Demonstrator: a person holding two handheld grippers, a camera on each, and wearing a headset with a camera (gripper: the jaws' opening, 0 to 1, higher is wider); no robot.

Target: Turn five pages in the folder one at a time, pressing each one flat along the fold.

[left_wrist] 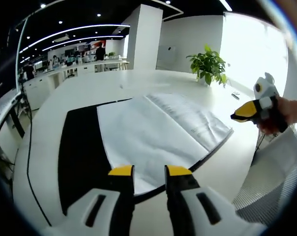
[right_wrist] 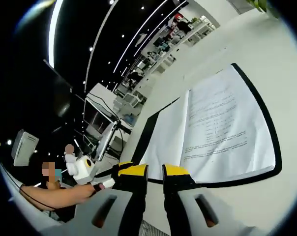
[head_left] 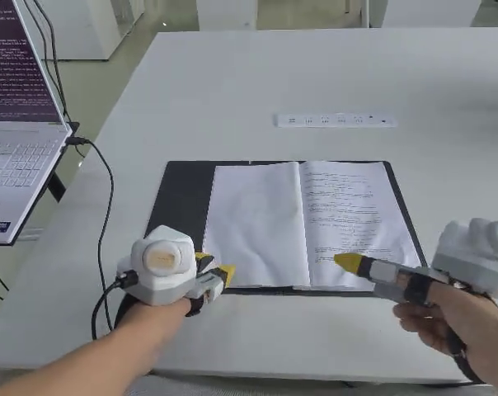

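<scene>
A black folder (head_left: 179, 198) lies open on the white table. Its left page (head_left: 253, 223) is blank and its right page (head_left: 352, 214) carries printed text; both lie flat. My left gripper (head_left: 216, 268) hovers at the folder's near left corner, jaws a little apart with nothing between them (left_wrist: 148, 172). My right gripper (head_left: 348, 262) is over the lower part of the printed page, shut and holding nothing (right_wrist: 155, 171). In the left gripper view the blank page (left_wrist: 138, 132) lies just beyond the jaws, and the right gripper (left_wrist: 243, 112) shows at the right.
An open laptop (head_left: 14, 124) stands at the far left, with a black cable (head_left: 105, 214) trailing over the table edge. A white power strip (head_left: 335, 120) lies behind the folder. A potted plant (left_wrist: 207, 64) stands at the table's far end.
</scene>
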